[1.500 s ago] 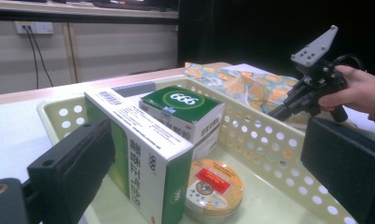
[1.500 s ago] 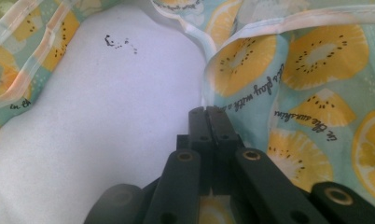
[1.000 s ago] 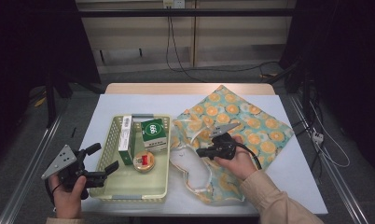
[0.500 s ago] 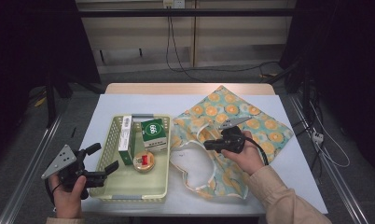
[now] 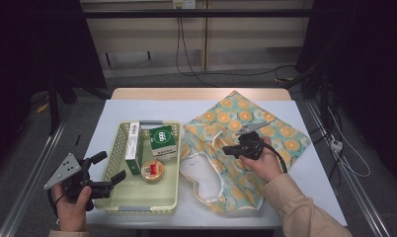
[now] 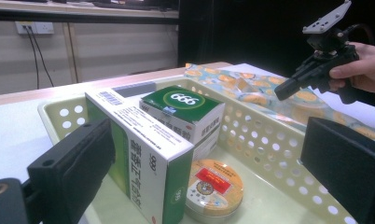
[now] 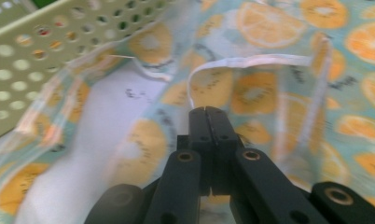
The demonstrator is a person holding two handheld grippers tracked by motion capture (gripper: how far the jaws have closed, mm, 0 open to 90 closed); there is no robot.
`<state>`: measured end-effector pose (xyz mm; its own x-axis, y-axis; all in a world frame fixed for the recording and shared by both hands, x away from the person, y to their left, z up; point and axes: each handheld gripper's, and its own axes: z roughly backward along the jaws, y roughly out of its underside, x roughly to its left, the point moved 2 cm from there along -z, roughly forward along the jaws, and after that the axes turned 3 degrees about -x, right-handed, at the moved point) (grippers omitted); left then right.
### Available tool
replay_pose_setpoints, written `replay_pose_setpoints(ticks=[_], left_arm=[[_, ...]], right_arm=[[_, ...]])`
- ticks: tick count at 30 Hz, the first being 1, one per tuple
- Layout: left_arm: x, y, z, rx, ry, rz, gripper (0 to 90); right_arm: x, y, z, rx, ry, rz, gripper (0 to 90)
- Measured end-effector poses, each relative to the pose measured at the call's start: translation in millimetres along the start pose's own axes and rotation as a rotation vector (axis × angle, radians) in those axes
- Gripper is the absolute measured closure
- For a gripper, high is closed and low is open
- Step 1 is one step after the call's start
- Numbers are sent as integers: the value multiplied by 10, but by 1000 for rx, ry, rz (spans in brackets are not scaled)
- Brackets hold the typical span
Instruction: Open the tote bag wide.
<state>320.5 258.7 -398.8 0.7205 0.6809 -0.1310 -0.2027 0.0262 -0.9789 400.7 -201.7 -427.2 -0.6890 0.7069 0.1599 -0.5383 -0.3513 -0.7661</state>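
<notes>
Right gripper view: right gripper (image 7: 208, 111) fingers are together, clamped on the white hem of the orange-slice printed cloth apron (image 5: 246, 148) on the counter's right side. Thin hem could slip free. Left gripper (image 5: 106, 170) fingers stand apart beside the pale green perforated plastic basket (image 5: 137, 200).

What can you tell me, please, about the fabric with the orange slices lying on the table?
The patterned cloth looks like thin printed cotton, pale teal with orange slices and white piping along its edges. It looks like a bag or apron: a curved opening shows its white inside. It lies rumpled on the white table, right of the basket, its left edge against the basket wall. The right tongs are shut on a raised fold of piping.
</notes>
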Motion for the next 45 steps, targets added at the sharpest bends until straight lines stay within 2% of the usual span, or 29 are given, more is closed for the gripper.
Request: replay_pose_setpoints(ticks=[6,8,11,16,19,21,23,25,26,28,29,30,32,34,35,39,45], left_arm=[[-6,-3,-3,-2,1,-1,28],[-3,1,-6,1,1,-3,28],[6,4,-4,8,3,-9,28],[7,12,-11,14,4,-11,28],[3,9,-10,12,4,-8,28],[2,9,-9,12,3,-8,28],[1,7,-10,11,4,-12,28],[-1,6,-10,8,4,-6,28],[1,6,-10,8,3,-8,28],[1,6,-10,8,4,-7,28],[-1,5,-11,10,5,-10,28],[-2,3,-10,10,7,-13,28],[-4,1,-11,9,8,-12,28],[-3,4,-15,12,9,-15,28],[-2,6,-14,14,9,-16,28],[-4,3,-13,10,9,-15,28],[-2,7,-15,13,7,-13,28]], right_arm=[[-368,121,57,-10,100,-73,900],[-478,173,44,-16,113,-91,900],[-568,245,4,-5,133,-95,900],[-604,352,-79,36,160,-75,900],[-604,374,-89,39,174,-57,900],[-613,370,-68,47,209,-43,900],[-637,366,-36,24,209,-62,900],[-660,353,15,0,245,-68,900],[-677,345,37,-15,246,-76,900],[-711,336,70,-10,237,-90,900],[-729,332,78,5,220,-86,900],[-742,328,93,7,223,-79,900],[-775,328,128,-11,236,-94,900],[-815,337,158,-8,278,-93,900],[-840,347,169,-10,284,-100,900],[-899,404,167,1,274,-110,900],[-826,402,144,-5,242,-99,847]])
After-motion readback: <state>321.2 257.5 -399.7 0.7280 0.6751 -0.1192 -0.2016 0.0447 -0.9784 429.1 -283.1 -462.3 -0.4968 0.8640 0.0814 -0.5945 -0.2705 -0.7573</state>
